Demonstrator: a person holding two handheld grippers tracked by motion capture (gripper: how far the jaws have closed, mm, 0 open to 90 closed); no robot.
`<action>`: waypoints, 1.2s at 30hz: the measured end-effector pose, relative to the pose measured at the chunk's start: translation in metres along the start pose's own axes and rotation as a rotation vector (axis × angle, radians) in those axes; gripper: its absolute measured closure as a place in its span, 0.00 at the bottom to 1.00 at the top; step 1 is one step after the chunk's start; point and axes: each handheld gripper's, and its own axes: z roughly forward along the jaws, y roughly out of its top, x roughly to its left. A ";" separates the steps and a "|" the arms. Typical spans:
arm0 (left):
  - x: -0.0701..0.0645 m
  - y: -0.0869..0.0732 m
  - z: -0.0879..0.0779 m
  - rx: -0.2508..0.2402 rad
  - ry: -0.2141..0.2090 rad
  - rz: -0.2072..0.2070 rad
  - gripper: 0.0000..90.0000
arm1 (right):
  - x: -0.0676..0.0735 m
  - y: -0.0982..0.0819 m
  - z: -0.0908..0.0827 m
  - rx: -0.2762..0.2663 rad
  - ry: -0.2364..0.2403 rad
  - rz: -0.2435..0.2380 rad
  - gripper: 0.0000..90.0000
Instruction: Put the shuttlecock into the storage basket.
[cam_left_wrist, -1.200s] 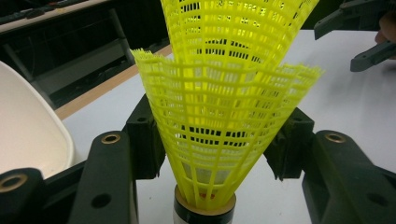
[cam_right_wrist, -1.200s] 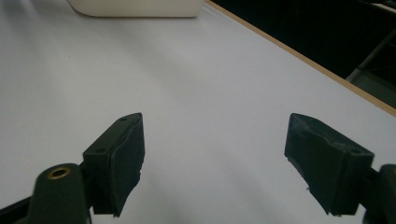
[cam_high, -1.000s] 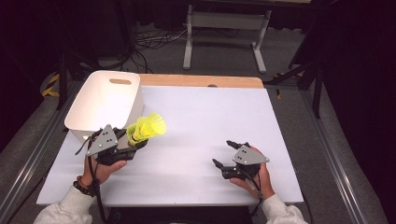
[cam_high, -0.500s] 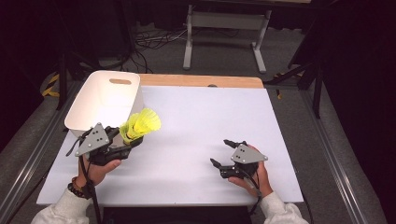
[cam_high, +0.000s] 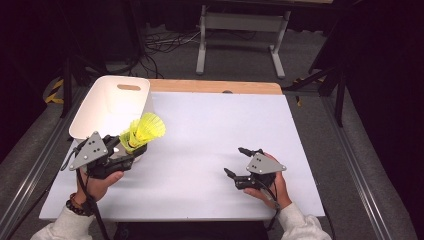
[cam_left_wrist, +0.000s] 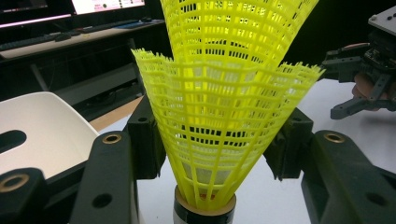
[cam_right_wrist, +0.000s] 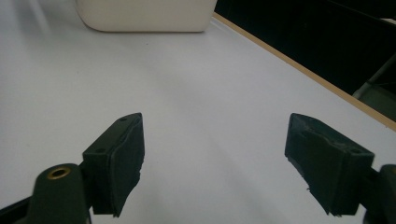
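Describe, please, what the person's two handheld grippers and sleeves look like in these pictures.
Both the left gripper and the right gripper are black, each topped with a grey three-cornered plate with small dark dots. Their jaws are chunky black blocks on arms with brass-ringed holes. A dark cable trails from each. The person wears light, off-white sleeves and a dark beaded bracelet on the left wrist.

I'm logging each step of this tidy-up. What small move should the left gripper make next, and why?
Probably carry on toward the white bin and stop over its opening. The left gripper is shut on the yellow shuttlecocks, two nested together, right beside the bin's near wall, not yet above it. The right gripper rests open.
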 end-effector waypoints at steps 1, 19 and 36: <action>0.000 0.001 0.000 -0.003 0.002 -0.006 0.53 | 0.000 0.000 -0.002 0.001 -0.005 0.001 0.23; 0.025 0.028 -0.020 -0.023 0.061 -0.015 0.53 | -0.001 -0.005 -0.009 0.006 -0.026 0.028 0.23; 0.064 0.039 -0.018 0.027 0.125 -0.048 0.53 | -0.004 -0.008 -0.007 0.018 -0.030 0.044 0.23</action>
